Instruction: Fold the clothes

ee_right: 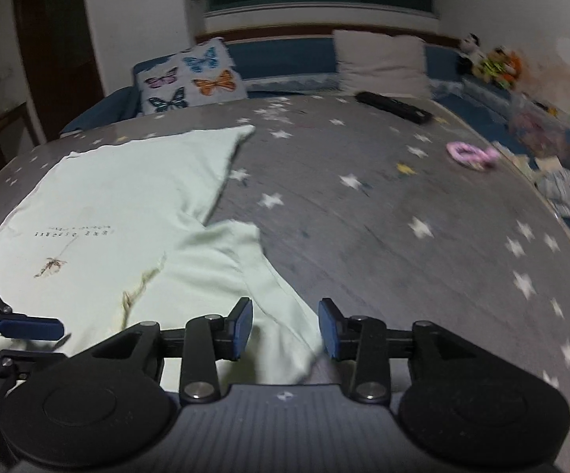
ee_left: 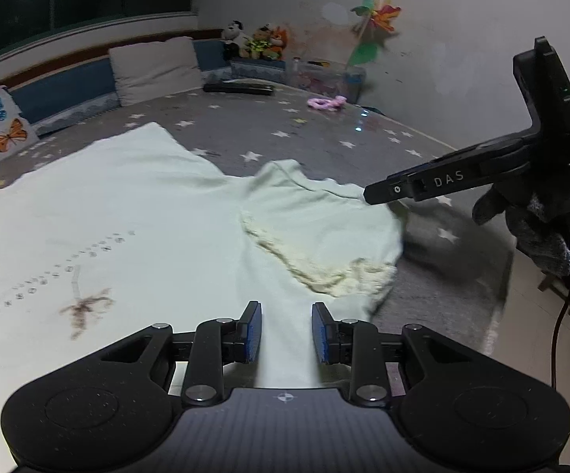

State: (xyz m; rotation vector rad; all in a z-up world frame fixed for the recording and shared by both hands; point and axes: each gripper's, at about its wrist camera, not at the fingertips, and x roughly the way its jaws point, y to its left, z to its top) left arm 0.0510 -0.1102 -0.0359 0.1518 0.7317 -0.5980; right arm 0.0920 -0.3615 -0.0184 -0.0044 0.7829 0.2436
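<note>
A pale green T-shirt (ee_left: pixel 135 213) lies spread on a grey star-patterned bed cover (ee_left: pixel 296 126), with small printed text and a brown motif on its front. Its right sleeve (ee_left: pixel 316 228) is folded in over the body. My left gripper (ee_left: pixel 286 333) is open low over the shirt's near edge, cloth showing between its fingers. My right gripper (ee_right: pixel 285 329) is open over the sleeve (ee_right: pixel 241 268) at the shirt's (ee_right: pixel 127 197) right side. In the left wrist view the right gripper (ee_left: pixel 367 193) hovers by the sleeve's far edge. The left gripper's blue fingers (ee_right: pixel 28 325) show at the right wrist view's left edge.
A butterfly pillow (ee_right: pixel 192 75) and a white pillow (ee_right: pixel 381 61) lean at the head of the bed. A black remote-like bar (ee_right: pixel 393 106), a pink toy (ee_right: pixel 472 155) and plush toys (ee_left: pixel 257 41) lie beyond. A wall runs along the right with a paper pinwheel (ee_left: pixel 375 19).
</note>
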